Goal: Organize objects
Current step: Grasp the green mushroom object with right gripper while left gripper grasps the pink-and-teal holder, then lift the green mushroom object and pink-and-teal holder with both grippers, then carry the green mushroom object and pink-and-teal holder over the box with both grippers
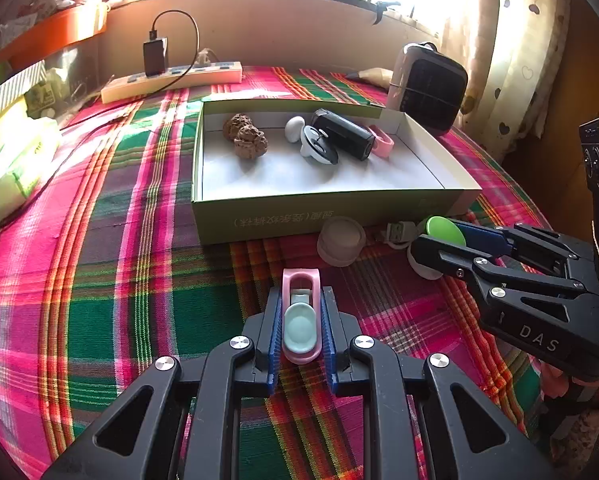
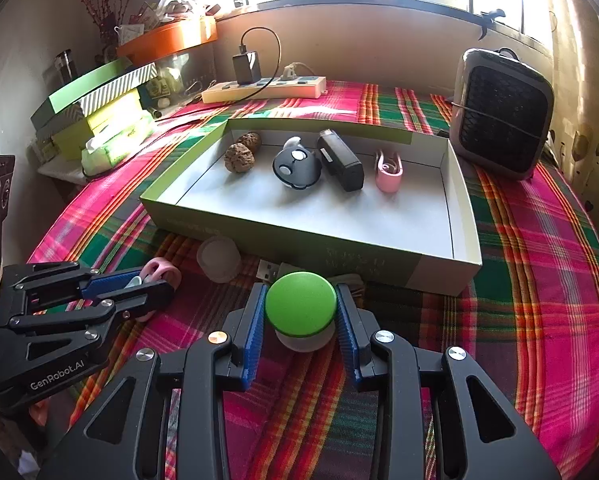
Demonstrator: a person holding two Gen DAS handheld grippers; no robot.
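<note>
My left gripper (image 1: 301, 296) is shut on a pink clip with a pale green pad (image 1: 300, 316), low over the plaid cloth in front of the box; it also shows in the right wrist view (image 2: 155, 280). My right gripper (image 2: 301, 300) is shut on a green-capped white jar (image 2: 301, 304), seen from the left wrist view as well (image 1: 445, 230). The open green box (image 1: 259, 216) holds two walnuts (image 1: 245, 136), a grey round case (image 1: 317, 146), a black device (image 1: 343, 134) and a pink clip (image 1: 381, 142).
A frosted small jar (image 1: 341, 240) and a USB plug (image 1: 397, 232) lie by the box's front wall. A power strip (image 1: 171, 80) with a charger, a small fan (image 1: 429, 86), tissue pack (image 1: 11, 160) and stacked boxes (image 2: 95, 100) ring the table.
</note>
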